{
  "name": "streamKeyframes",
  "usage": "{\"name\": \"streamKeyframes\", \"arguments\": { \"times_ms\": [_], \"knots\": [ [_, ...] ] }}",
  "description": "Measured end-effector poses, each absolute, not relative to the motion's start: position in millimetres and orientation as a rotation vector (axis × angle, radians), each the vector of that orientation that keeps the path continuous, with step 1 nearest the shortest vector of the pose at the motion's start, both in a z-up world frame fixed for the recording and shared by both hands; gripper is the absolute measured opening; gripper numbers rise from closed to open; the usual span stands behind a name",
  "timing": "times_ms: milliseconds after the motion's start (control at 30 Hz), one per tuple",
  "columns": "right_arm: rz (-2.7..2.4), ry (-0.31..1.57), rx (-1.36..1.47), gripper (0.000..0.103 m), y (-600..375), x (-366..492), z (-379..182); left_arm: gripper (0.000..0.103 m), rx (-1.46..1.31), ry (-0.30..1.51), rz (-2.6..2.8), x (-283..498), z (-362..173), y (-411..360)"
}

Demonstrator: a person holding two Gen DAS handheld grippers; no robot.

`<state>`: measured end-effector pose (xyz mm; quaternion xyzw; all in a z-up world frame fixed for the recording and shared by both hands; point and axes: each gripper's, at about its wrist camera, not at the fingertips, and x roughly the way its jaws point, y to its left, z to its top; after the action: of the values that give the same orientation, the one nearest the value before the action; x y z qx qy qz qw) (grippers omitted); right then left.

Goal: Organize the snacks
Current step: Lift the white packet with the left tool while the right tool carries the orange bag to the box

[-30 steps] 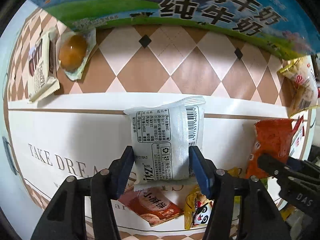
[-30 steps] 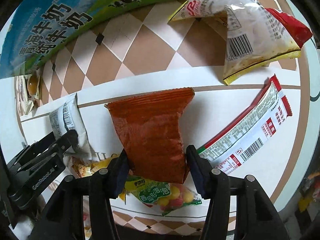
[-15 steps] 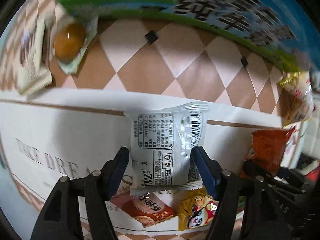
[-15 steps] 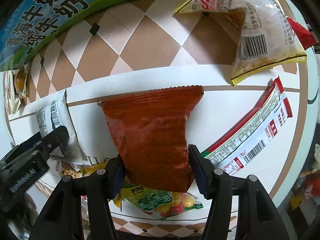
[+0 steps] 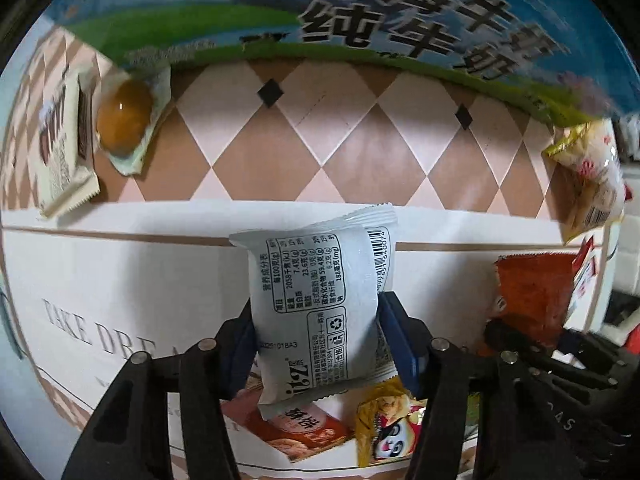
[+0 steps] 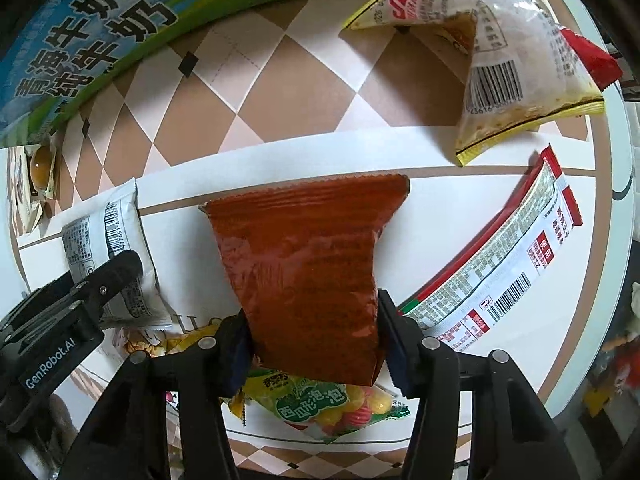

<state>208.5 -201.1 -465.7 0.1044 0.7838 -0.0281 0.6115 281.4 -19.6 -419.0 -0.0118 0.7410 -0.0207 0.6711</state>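
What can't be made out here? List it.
- Front of the white packet, left wrist view: only its back label faces the camera.
- Brand of the red-brown packet, right wrist view: plain side showing.
- Snacks beneath both held packets: covered by them and the gripper fingers.
- Milk carton: cut off by the top edge.

Beyond the white box (image 5: 120,264), the checkered tabletop (image 5: 320,140) lies bare in a wide middle stretch. The milk carton (image 5: 400,12) walls off its far side. An egg packet (image 5: 124,120) and wafer bar (image 5: 64,140) crowd the left end, a clear snack bag (image 6: 500,52) the right.
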Motion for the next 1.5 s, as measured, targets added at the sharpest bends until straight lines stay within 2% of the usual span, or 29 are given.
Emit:
{"name": "streamKeyframes", "arguments": {
  "times_ms": [67,300,500,567,633,700,800,867,1000,1133,1267,1367,1500],
  "knots": [
    [-0.067,1.810,0.244,0.058,-200.8,206.7,-464.1,0.056,-0.002,1.672,-0.040,282.5,-417.9,-24.3],
    [-0.017,1.838,0.366,0.064,-208.0,199.4,-463.2,0.056,-0.208,1.703,-0.059,284.0,-412.2,4.9],
    [-0.010,1.825,0.381,0.083,-209.3,197.0,-460.7,0.056,-0.242,1.715,-0.065,286.6,-412.6,9.5],
    [-0.011,1.820,0.365,0.085,-207.5,196.7,-459.9,0.056,-0.202,1.720,-0.066,287.4,-414.5,-7.3],
    [-0.016,1.815,0.338,0.085,-201.5,198.6,-460.3,0.059,-0.130,1.729,-0.047,288.4,-422.5,-20.3],
    [-0.023,1.815,0.319,0.085,-200.5,201.6,-460.3,0.070,-0.033,1.722,-0.012,289.3,-428.5,-31.2],
    [-0.040,1.822,0.297,0.085,-196.0,202.2,-463.4,0.070,0.019,1.705,0.001,288.1,-430.5,-39.5],
    [-0.056,1.813,0.284,0.084,-193.5,202.7,-467.4,0.069,0.016,1.685,-0.004,284.1,-429.7,-42.8],
    [-0.071,1.786,0.222,0.076,-188.5,203.3,-463.9,0.070,0.037,1.683,0.003,266.6,-424.6,-41.1],
    [-0.062,1.791,0.220,0.077,-185.7,204.3,-463.3,0.076,0.012,1.700,0.003,264.6,-436.8,-36.6],
    [-0.061,1.791,0.216,0.076,-187.6,207.7,-462.4,0.073,-0.016,1.682,0.005,261.0,-437.3,-34.0],
    [-0.063,1.757,0.203,0.061,-186.2,208.7,-455.9,0.071,-0.031,1.667,0.012,255.7,-430.6,-33.0],
    [-0.055,1.727,0.201,0.056,-193.8,203.4,-442.6,0.071,-0.041,1.631,0.009,240.2,-414.2,-30.5]
  ]
}}
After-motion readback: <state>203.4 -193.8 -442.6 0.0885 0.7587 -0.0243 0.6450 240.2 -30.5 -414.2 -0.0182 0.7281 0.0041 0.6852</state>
